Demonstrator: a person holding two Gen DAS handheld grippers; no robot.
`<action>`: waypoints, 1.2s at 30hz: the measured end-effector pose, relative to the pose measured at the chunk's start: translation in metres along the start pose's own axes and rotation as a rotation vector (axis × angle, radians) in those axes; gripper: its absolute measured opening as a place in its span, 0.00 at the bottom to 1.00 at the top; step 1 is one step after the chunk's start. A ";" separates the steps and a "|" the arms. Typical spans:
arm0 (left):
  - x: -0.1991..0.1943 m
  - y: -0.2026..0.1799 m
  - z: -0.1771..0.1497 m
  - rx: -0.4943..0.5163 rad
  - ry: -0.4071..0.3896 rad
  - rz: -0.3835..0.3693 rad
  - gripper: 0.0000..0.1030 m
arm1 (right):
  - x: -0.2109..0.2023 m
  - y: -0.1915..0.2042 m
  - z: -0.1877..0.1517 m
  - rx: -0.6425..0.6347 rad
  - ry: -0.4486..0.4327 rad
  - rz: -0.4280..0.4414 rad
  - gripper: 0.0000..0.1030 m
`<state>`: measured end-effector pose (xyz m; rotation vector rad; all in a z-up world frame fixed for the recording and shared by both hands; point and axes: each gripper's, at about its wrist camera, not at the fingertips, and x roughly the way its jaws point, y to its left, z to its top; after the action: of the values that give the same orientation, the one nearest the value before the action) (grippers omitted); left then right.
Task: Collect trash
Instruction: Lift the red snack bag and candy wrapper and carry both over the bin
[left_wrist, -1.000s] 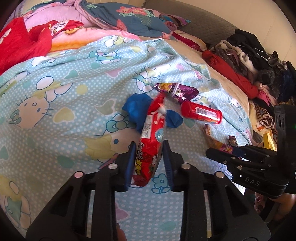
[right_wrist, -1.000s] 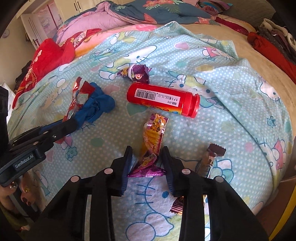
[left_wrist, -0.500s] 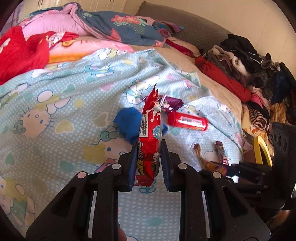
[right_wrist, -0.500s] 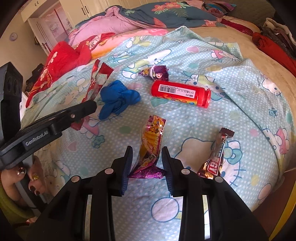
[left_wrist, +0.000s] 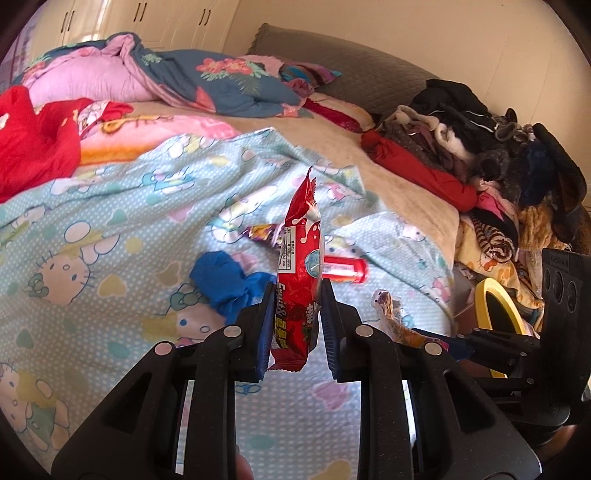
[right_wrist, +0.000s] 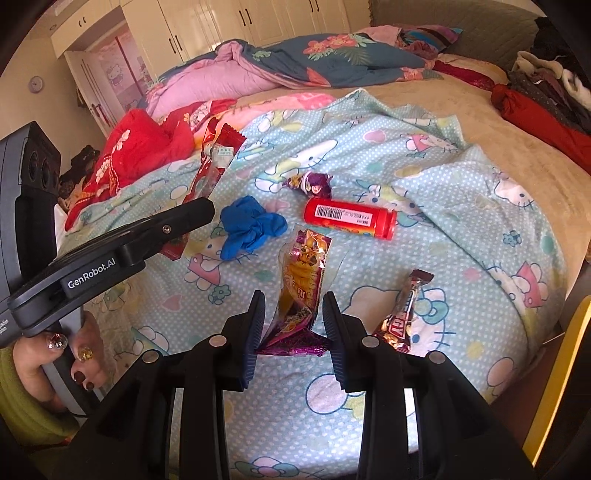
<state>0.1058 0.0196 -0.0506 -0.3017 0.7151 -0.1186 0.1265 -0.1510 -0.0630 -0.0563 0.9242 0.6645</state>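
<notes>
Left tongs (left_wrist: 295, 317) clamped on red snack wrapper (left_wrist: 299, 258), held upright above the bed's blue quilt (left_wrist: 110, 206). Right tongs (right_wrist: 291, 325) clamped on yellow-purple wrapper (right_wrist: 303, 273), lifted off the quilt. Lying on the quilt: blue glove (right_wrist: 251, 225), red tube (right_wrist: 351, 218), purple wrapper (right_wrist: 310, 184), brown bar wrapper (right_wrist: 404, 314).

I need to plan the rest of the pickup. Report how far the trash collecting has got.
Nothing shows as binned yet. In hand: the left gripper holds the red snack packet, the right gripper the yellow-purple wrapper. Left on the bedsheet: the red tube, blue glove, small purple wrapper and brown candy bar wrapper.
</notes>
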 end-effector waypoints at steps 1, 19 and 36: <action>-0.002 -0.003 0.001 0.003 -0.005 -0.004 0.17 | -0.003 -0.001 0.000 0.001 -0.007 -0.003 0.30; -0.017 -0.055 0.006 0.085 -0.054 -0.062 0.17 | -0.055 -0.026 -0.001 0.061 -0.129 -0.045 0.30; -0.017 -0.111 0.005 0.149 -0.060 -0.142 0.17 | -0.104 -0.071 -0.019 0.147 -0.209 -0.113 0.30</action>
<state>0.0957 -0.0813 -0.0016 -0.2122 0.6217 -0.2958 0.1084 -0.2664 -0.0125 0.0899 0.7601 0.4856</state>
